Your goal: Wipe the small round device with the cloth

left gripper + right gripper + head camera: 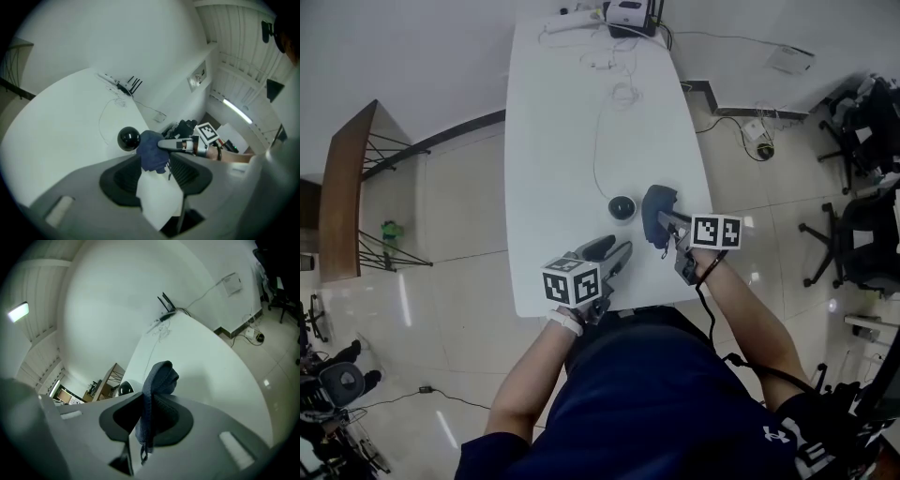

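Small round device (622, 208): glossy black, ball or dome shaped, with light glints on its top. It sits on the white table (553, 122), on the near right part and well in from the edges. A thin pale cable (597, 150) curves from just beside it toward the far end of the table, where it lies in loose loops. The join between cable and device is too small to make out.

Cloth (657, 212): dark blue, bunched into a rounded lump just right of the device. The head view shows a sliver of table between them, but the left gripper view overlaps them, so I cannot tell whether they touch.

Right gripper (672, 228): it comes in from the near right. Its jaws are clamped on the cloth. In the right gripper view the fabric runs as a narrow fold between the two pads, the lump bulges past the tips and a loose end hangs below.

Left gripper (614, 249): near side of the table, just left of the right gripper and nearer than the device, pointing toward the far right. Its jaws are spread and nothing is gripped. Between them the left gripper view shows only bare table, with the cloth and device further off.

Far end of the table: a dark box with antennas (630, 13).
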Motion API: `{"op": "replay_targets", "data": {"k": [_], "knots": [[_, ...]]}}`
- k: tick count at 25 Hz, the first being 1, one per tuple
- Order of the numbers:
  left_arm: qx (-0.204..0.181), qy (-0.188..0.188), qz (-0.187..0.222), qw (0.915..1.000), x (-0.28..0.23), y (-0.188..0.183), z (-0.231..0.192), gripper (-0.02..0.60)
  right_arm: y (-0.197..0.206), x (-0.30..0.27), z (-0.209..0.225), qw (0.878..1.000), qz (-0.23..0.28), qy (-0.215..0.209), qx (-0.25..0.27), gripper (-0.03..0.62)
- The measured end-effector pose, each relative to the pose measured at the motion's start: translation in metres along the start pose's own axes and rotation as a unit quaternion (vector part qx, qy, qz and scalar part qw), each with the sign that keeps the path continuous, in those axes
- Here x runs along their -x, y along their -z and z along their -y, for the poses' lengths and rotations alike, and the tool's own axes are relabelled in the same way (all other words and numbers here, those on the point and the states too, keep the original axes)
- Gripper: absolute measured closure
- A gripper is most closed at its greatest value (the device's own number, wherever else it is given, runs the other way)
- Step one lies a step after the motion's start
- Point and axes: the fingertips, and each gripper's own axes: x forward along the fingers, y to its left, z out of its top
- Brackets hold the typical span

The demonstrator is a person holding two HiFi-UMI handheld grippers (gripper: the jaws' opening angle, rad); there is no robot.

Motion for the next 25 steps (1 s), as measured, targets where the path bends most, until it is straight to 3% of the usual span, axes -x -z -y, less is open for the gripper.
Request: {"op": "replay_targets", "data": {"k": [4, 8, 10, 13, 15, 18, 21, 25], "knots": [[-0.034, -0.032, -0.012, 0.9988, 0.001, -0.006, -0.023, 0.387, 0.028, -0.043, 0.017, 0.998, -0.050, 0.012, -0.032, 0.531], [-0.021, -0.024, 0.011, 0.9994, 0.008, -0.017, -0.022, 0.387, 0.020, -0.046, 0.008, 0.996, -0.023, -0.010, -0.089, 0.531], [-0.014, -0.019, 0.019, 0.9995, 0.015, -0.016, -0.021, 0.387, 0.001, -0.034, -0.008, 0.998, 0.009, -0.013, -0.059, 0.531], [-0.002, -0.022, 0.036, 0.9991, 0.031, -0.013, -0.028, 0.387, -0.024, -0.018, -0.044, 0.996, 0.036, 0.020, 0.080, 0.531], [0.014, -0.032, 0.058, 0.9977, 0.047, -0.014, -0.037, 0.387, -0.025, -0.018, -0.072, 0.979, 0.025, 0.048, 0.199, 0.531], [0.040, -0.057, 0.095, 0.9930, 0.077, -0.019, -0.055, 0.387, -0.007, -0.032, -0.100, 0.930, -0.013, 0.096, 0.355, 0.531], [0.054, -0.080, 0.121, 0.9880, 0.108, -0.019, -0.072, 0.388, 0.013, -0.051, -0.119, 0.888, -0.032, 0.134, 0.438, 0.531], [0.066, -0.090, 0.130, 0.9852, 0.130, -0.012, -0.085, 0.393, 0.034, -0.071, -0.121, 0.840, -0.028, 0.187, 0.509, 0.531]]}}
